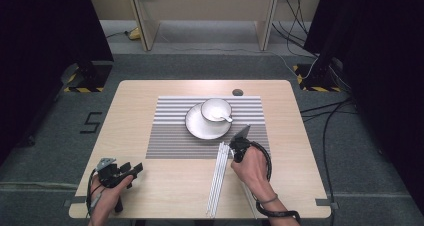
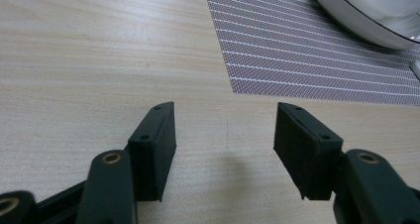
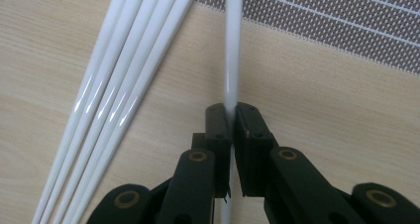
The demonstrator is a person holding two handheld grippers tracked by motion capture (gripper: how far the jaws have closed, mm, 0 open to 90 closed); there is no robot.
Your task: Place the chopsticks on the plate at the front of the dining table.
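My right gripper [image 3: 231, 115] is shut on a single white chopstick [image 3: 233, 45], which runs from between its pads out over the edge of the striped placemat [image 3: 346, 21]. Several more white chopsticks [image 3: 114, 100] lie side by side on the wood to its left; from above they form a bundle [image 1: 218, 178] beside the right gripper [image 1: 235, 147]. A white plate [image 1: 197, 127] on the placemat [image 1: 170, 146] carries a white bowl [image 1: 215, 108] with a spoon [image 1: 226, 118] in it. The left gripper [image 2: 225, 152] hovers open over bare wood near the table's front left [image 1: 125, 172].
The wooden table [image 1: 150, 91] has a small dark round hole [image 1: 237, 92] at its far edge. The plate's rim [image 2: 361, 23] shows in the left gripper view at the top right. Cables and stand legs lie on the grey floor beyond the table.
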